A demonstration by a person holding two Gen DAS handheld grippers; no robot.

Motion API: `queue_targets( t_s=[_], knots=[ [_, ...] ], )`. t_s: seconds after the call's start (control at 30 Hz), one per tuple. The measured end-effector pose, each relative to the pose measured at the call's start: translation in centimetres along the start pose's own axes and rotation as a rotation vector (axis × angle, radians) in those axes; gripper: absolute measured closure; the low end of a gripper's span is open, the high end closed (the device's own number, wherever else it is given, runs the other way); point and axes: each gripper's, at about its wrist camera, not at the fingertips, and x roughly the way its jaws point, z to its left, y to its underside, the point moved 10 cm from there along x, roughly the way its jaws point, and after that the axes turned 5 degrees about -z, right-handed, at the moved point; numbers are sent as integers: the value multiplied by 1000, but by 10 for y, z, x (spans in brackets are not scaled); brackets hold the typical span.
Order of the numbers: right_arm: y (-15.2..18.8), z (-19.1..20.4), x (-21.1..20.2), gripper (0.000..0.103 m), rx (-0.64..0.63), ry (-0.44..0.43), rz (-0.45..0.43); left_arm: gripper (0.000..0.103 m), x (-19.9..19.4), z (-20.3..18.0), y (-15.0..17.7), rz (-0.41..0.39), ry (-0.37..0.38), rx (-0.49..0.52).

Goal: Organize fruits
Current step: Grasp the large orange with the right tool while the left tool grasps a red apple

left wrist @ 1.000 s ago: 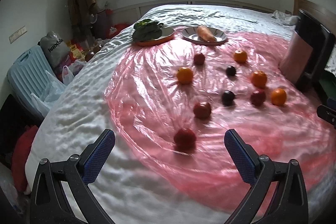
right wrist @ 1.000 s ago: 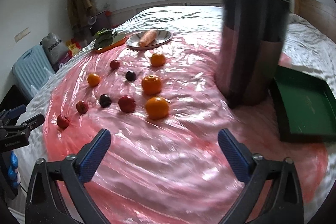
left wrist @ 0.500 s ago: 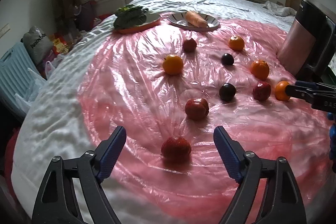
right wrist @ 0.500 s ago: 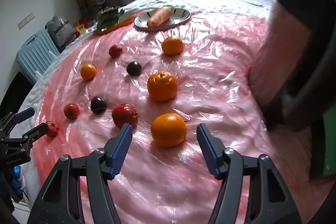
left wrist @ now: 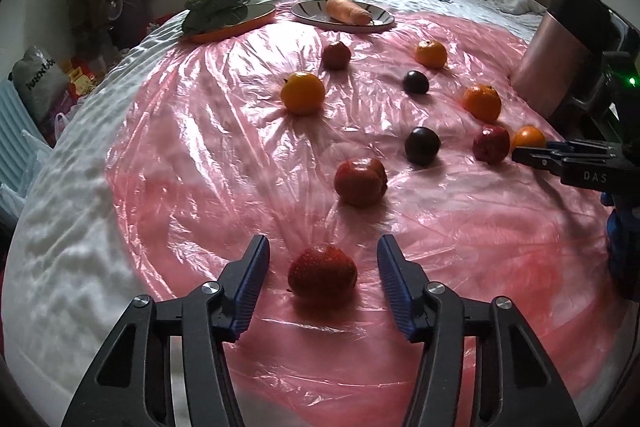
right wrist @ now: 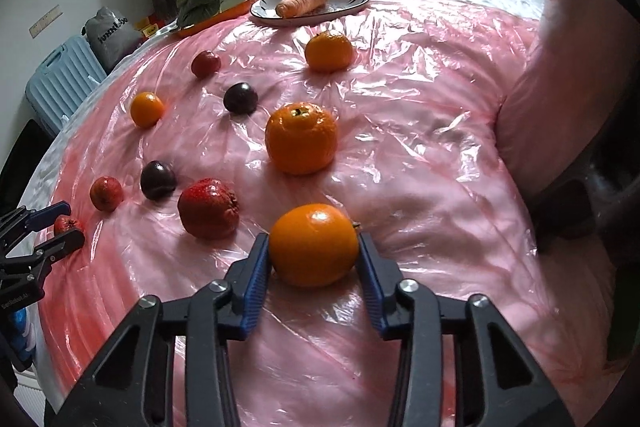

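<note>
Currently, the round orange citrus fruit (right wrist: 314, 245) lay on the pink plastic sheet (right wrist: 420, 155) near its right side, between the closing jaws of the right gripper (right wrist: 314, 259), whose blue pads touched both flanks. The left gripper (left wrist: 322, 269) was also closing, its pads short of the small red fruit (left wrist: 322, 275) centred between them, probably for a simultaneous pickup. Clear sheet surrounded both fruits; the tall dark cylindrical container (right wrist: 592, 67) crowded the right edge.

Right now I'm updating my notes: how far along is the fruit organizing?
Nothing looks sorted yet. The right gripper is closing around a round orange; the left gripper is closing, not yet touching, a small red fruit. The rest lie scattered on the pink plastic sheet.
</note>
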Motion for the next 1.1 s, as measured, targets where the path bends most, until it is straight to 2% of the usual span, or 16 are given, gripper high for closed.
queue_targets(
  t_s=[0.07, 0.27, 0.67, 1.1],
  knots=[
    [0, 0, 0, 49, 2, -4, -3, 55, 0, -1, 1, -1, 6, 6],
    [1, -3, 1, 50, 27, -23, -16, 74, 5, -3, 5, 15, 47, -9],
    [-1, -9, -3, 52, 105, -103, -60, 74, -1, 5, 4, 0, 45, -58],
    [-6, -6, -30, 52, 98, -94, -103, 75, -27, 22, 1, -32, 31, -147]
  ],
)
